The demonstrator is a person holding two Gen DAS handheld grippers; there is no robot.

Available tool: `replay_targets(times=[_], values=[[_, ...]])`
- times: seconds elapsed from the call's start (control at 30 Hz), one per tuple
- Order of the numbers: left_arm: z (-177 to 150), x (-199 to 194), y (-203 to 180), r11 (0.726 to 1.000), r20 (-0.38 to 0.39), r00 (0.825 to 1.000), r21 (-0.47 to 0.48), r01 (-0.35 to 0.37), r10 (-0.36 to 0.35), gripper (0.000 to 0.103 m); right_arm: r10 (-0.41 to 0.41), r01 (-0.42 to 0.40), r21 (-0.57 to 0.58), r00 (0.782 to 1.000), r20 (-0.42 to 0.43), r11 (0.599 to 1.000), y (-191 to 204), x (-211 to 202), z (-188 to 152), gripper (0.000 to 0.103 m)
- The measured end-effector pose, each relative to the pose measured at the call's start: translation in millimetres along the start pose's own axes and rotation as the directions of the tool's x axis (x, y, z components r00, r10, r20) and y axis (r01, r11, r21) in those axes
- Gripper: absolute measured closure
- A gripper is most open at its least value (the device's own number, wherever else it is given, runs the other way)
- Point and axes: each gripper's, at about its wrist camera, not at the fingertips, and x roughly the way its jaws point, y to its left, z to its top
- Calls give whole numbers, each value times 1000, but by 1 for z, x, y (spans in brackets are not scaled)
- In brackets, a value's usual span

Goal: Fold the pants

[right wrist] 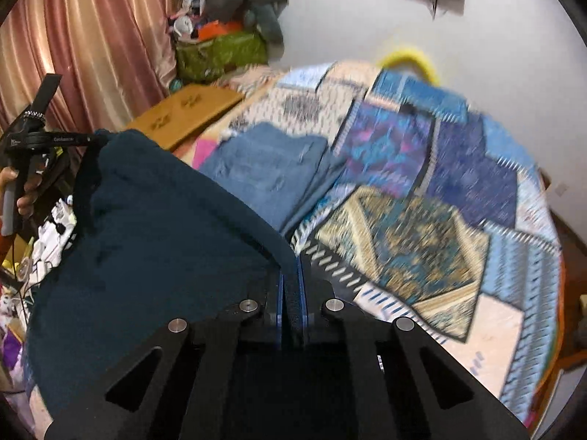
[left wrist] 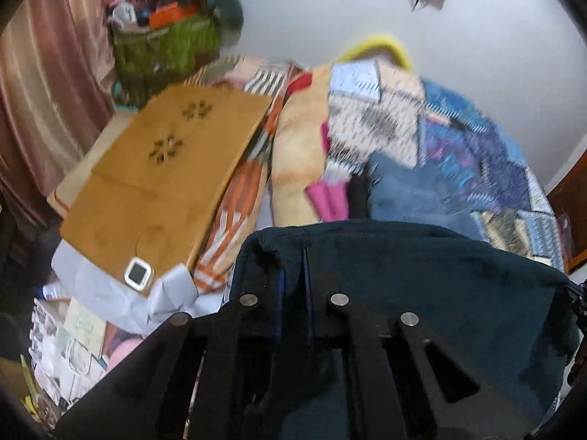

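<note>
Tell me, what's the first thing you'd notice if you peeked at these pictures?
The big dark teal pants fill the front of both views, pinched in the right tool and the left tool, which are both shut on the cloth. Behind them a bright patchwork quilt covers the bed, with folded blue jeans lying on it. Off to the left sits a wooden lap table by a pink curtain.
</note>
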Motion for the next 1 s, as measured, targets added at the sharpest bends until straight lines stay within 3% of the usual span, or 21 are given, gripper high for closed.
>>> replay_targets(times=[0.13, 0.37, 0.7, 1.0], values=[[-9, -26, -2, 999, 31, 999, 29, 23, -24, 95, 1, 0, -23, 1000, 18, 1000, 11, -19, -10, 97], [-63, -64, 3, 996, 59, 998, 89, -16, 11, 95, 42, -42, 0, 998, 42, 999, 29, -45, -38, 97], [-139, -106, 28, 998, 89, 995, 38, -40, 36, 95, 68, -68, -5, 996, 66, 998, 70, -75, -84, 97], [-198, -113, 37, 999, 52, 997, -11, -51, 51, 95, 65, -65, 4, 998, 27, 998, 96, -74, -133, 97]])
